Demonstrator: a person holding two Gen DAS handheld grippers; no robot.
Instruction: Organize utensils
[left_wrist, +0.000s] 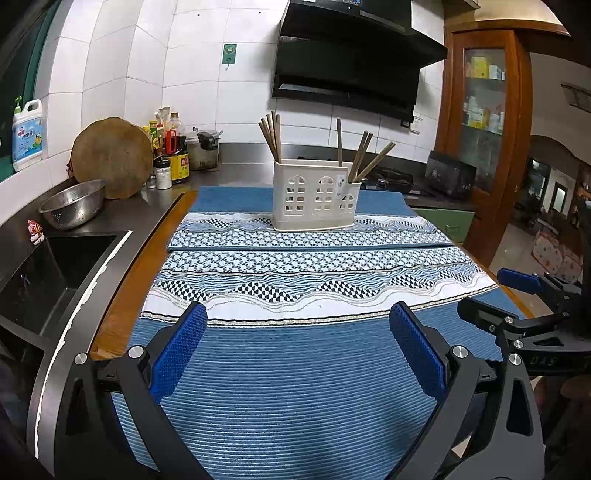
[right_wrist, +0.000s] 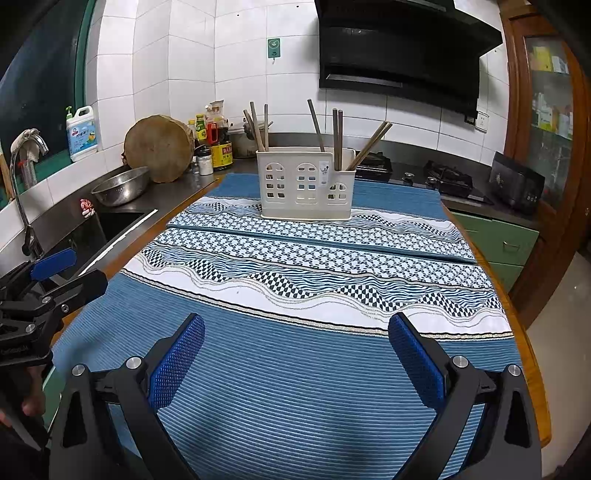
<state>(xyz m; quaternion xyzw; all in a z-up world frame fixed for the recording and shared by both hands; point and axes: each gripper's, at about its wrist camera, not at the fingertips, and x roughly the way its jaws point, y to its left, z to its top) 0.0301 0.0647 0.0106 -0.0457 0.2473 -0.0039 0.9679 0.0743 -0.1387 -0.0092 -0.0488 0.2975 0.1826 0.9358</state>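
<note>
Left wrist view shows the left gripper (left_wrist: 297, 347) with its blue fingers (left_wrist: 177, 354) spread wide and empty above the blue striped cloth (left_wrist: 295, 406) on the bench (left_wrist: 122, 295), well short of the white utensil holder (left_wrist: 314, 195). That holder stands upright at the far end of the cloth, its long side across the view; chopsticks (left_wrist: 271, 136) rise from its left compartment leaning left, and those at its right end (left_wrist: 364, 155) splay rightward. Right of it, the right gripper (right_wrist: 295, 349) likewise hangs released, holding nothing.
</note>
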